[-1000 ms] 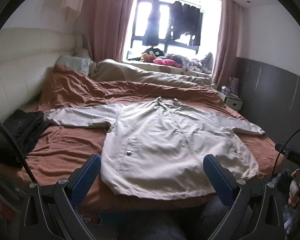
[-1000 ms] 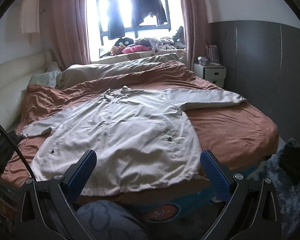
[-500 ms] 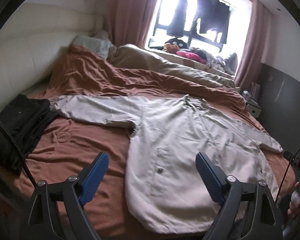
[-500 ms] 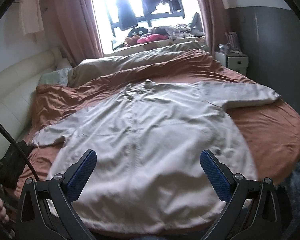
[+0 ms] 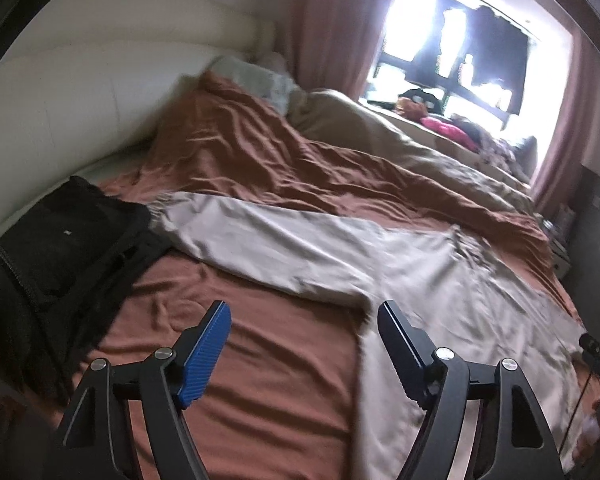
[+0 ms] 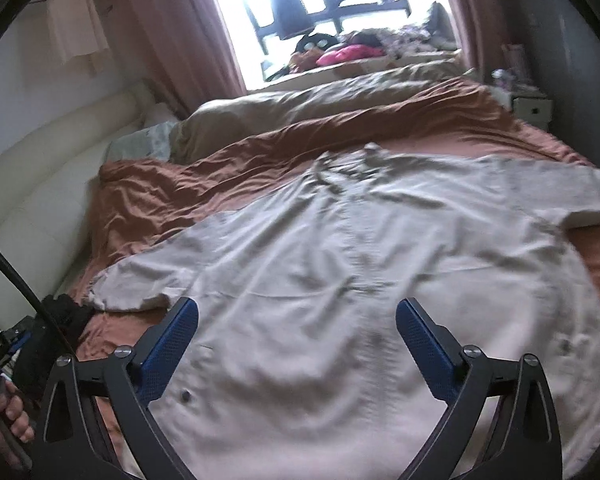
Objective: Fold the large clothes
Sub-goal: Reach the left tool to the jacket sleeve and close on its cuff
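A large beige jacket (image 5: 440, 280) lies spread flat, front up, on the rust-brown bedspread (image 5: 260, 380), its sleeves stretched out to both sides. In the left wrist view my left gripper (image 5: 304, 316) hovers over the bedspread just below the jacket's left sleeve (image 5: 268, 240); its jaws are closing and nothing is between them. In the right wrist view my right gripper (image 6: 296, 312) hangs above the jacket (image 6: 340, 280) body near the chest, jaws wide and closing slightly, not touching the cloth.
A black garment (image 5: 72, 248) lies at the bed's left edge beside the sleeve cuff. A cream padded headboard (image 5: 80, 92) runs along the left. A beige duvet (image 6: 320, 100) and window-sill clutter lie at the far end. A hand (image 6: 8, 412) holds the other gripper at lower left.
Both grippers have moved forward over the bed, closer to the jacket. The left one shifted toward the left sleeve and its jaws narrowed; the right one came over the jacket's body.
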Available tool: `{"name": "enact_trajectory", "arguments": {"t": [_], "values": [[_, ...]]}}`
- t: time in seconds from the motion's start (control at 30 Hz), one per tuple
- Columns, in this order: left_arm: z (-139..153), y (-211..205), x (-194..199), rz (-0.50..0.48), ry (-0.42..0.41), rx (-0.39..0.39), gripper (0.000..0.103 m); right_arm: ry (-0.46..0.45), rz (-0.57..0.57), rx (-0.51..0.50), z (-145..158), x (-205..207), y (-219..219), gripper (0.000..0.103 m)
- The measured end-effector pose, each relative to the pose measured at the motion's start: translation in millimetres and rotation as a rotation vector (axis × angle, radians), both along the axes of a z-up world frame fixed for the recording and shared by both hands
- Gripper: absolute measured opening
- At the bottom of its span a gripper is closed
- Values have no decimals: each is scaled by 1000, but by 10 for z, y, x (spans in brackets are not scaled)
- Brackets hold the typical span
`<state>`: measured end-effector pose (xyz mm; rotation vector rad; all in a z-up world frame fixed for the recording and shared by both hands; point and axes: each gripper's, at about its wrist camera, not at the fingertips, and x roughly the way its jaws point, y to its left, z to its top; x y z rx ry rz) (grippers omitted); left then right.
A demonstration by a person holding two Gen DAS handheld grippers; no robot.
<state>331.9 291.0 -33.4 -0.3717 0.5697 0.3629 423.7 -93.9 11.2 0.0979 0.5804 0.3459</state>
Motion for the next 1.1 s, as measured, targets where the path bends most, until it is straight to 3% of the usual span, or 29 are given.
{"name": "enact_trajectory", "arguments": {"t": [0.3, 0.43, 0.7, 0.9, 1.1], "values": [[-217, 716, 548, 57, 53, -51, 66, 79, 76, 42, -79, 713, 606, 86], [-351, 990, 790, 87, 73, -75, 53, 95, 90, 46, -58, 989, 823, 77], [-824, 1485, 1218, 162, 156, -150, 51, 132, 125, 83, -123, 1380, 1153, 65], [-1236, 1733, 1453, 262, 247, -127, 51, 194, 92, 88, -445, 1529, 1189, 62], [-1577, 1867, 1675, 301, 317, -135, 51, 275, 85, 71, -638, 1753, 1306, 41]]}}
